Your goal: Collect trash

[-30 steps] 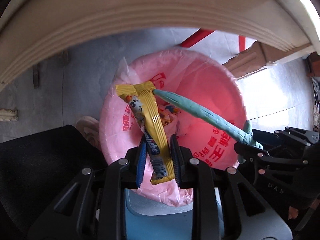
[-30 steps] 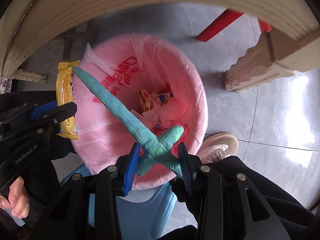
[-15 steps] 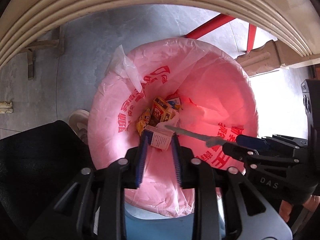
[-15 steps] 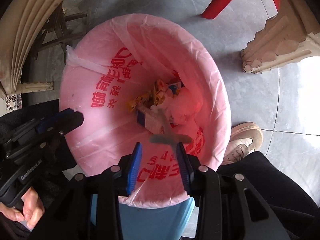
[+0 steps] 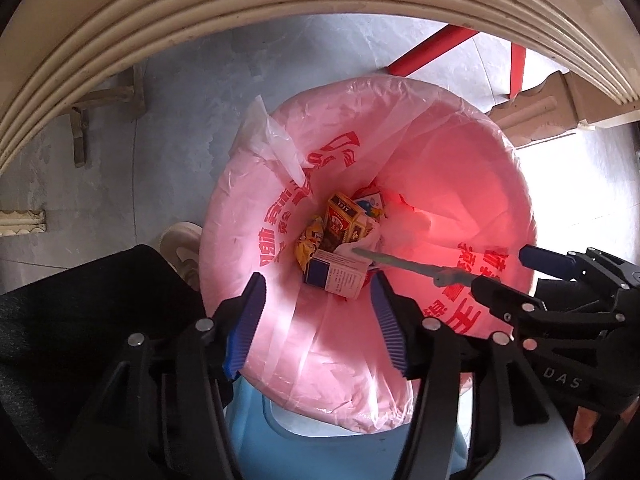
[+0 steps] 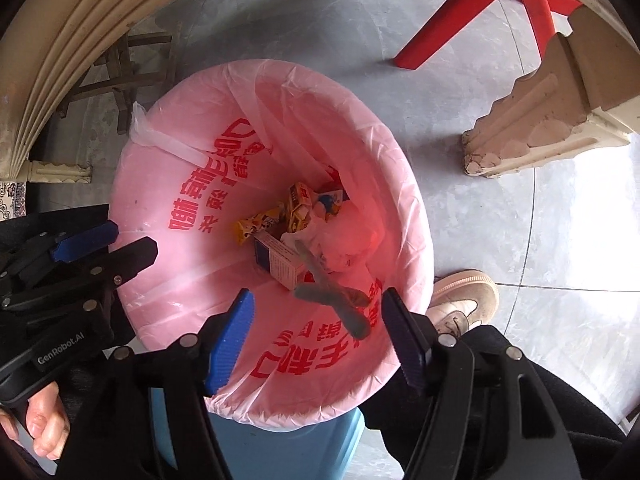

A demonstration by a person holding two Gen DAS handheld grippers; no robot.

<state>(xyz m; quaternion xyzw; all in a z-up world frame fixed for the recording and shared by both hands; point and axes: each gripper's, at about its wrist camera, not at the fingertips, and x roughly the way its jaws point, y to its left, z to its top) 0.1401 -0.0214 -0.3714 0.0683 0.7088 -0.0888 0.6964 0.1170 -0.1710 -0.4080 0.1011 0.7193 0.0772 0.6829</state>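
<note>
Nearest to us, the left tool hangs over the near rim of the bin with its blue-padded jaws spread wide and nothing between them. The right tool is likewise released, jaws apart above the same rim. Each tool shows in the other's view: the right one at the right edge of the left wrist view, the left one at the left edge of the right wrist view.

Just beyond the pads we look down into the blue bin, lined with a pink bag printed in red characters. The green sword-shaped toy lies inside the bag, leaning on its near wall with the blade pointing down into the heap; in the left wrist view it crosses from the right tool toward the middle. At the bottom sit a white and blue carton, a yellow snack wrapper, a small orange box and crumpled white plastic.

Our dark trouser legs flank the bin, and a beige shoe rests on the grey floor just beside it. Farther off stand a red stool leg and a carved beige table foot. The ribbed edge of the tabletop arches overhead, blocking the view beyond.
</note>
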